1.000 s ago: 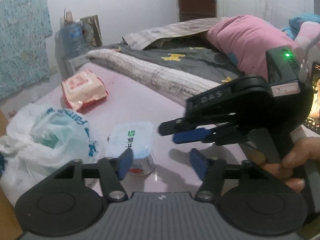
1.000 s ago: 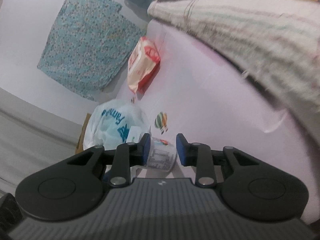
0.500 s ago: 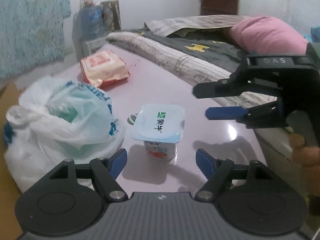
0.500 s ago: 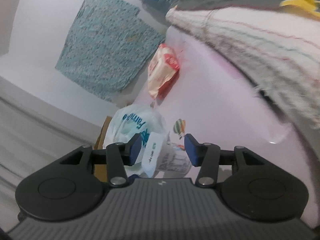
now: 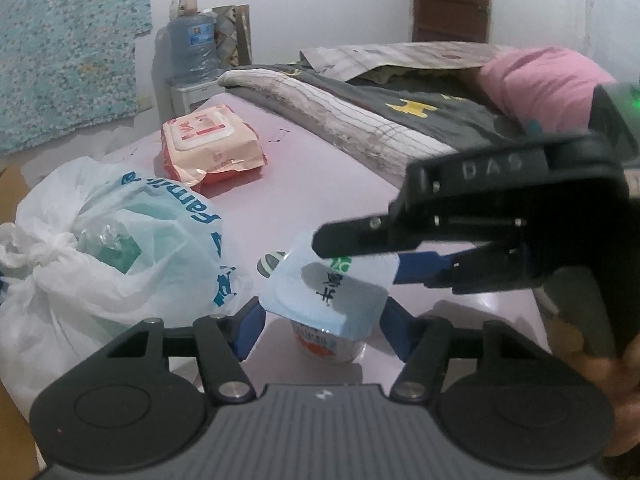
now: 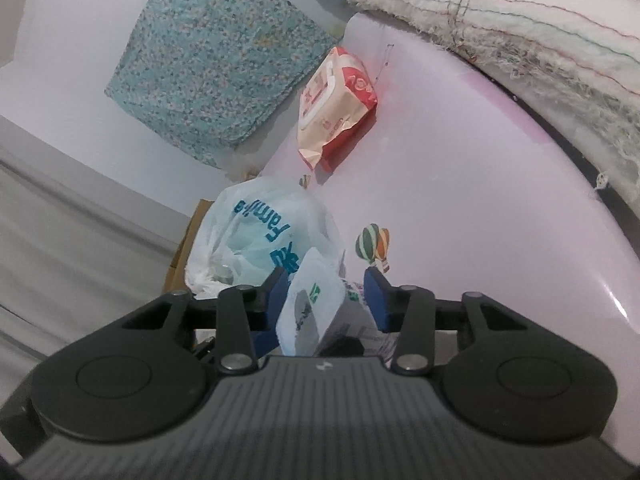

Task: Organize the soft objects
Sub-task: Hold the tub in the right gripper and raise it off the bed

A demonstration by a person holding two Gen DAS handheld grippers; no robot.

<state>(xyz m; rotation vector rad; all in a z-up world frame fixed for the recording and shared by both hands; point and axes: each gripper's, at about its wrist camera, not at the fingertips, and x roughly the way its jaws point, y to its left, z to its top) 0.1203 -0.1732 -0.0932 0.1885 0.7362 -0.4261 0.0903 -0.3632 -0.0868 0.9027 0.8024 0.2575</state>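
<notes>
**Listener:** Where do your two cameras look from?

**Me:** Each rides on one of my tongs, looking forward along its fingers. My left view tilts down over the pink table (image 5: 328, 184), very near a yogurt cup (image 5: 326, 300), with a bed across the back.

**Listener:** And the right one?

**Me:** It sits low and rolled sideways, so the table (image 6: 460, 184) slants, just as close to that cup (image 6: 316, 308).

**Listener:** What do they share?

**Me:** The cup, a white plastic bag (image 5: 100, 248) (image 6: 256, 236), a wipes pack (image 5: 212, 144) (image 6: 336, 104), and a blue cloth (image 5: 68, 48) (image 6: 216, 52) on the wall.
</notes>
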